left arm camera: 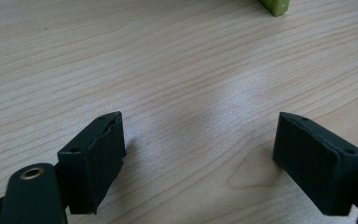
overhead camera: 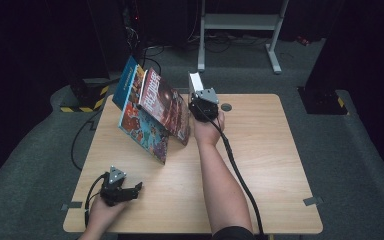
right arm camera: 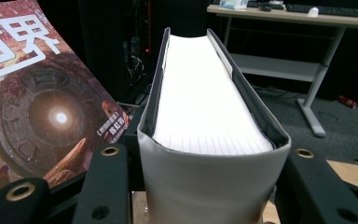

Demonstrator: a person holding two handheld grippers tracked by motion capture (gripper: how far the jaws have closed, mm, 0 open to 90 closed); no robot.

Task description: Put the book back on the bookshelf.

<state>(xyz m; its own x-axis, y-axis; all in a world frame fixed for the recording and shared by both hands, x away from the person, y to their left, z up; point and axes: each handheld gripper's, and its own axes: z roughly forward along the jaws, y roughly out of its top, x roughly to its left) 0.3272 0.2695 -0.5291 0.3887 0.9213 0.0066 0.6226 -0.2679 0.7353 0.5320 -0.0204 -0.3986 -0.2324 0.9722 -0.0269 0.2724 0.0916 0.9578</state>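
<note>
Grey-covered and thick, the hardback book [right arm camera: 214, 140] is the work item; it stands upright near the far edge of the worktop [overhead camera: 260, 170], white page block facing up, clamped between the fingers [right arm camera: 105, 186] of the right gripper [overhead camera: 203, 104]. In the right gripper view the two black fingers press on the cover from both sides, so the grip looks secure. Just beside it, on the left in the high view, three thinner books lean together at a steep tilt: a red science-fiction magazine [overhead camera: 165, 102] nearest the gripper, a colourful illustrated book [overhead camera: 142, 127] behind it, and a blue book [overhead camera: 125, 80] at the back. Whether the grey book touches the red magazine cannot be determined. The step in hand appears to be placing or steadying the thick book so that it stands as a support next to the leaning row. The next move calls for checking that the book stands on its own edge, then parting the fingers slowly and withdrawing straight back, without nudging the leaning covers. The left gripper [overhead camera: 121, 192] rests at the near left corner of the worktop, well apart from the books, with its fingers [left arm camera: 93, 163] spread wide over bare wood and nothing between them. A small green object [left arm camera: 275, 5] lies farther off on the worktop.
</note>
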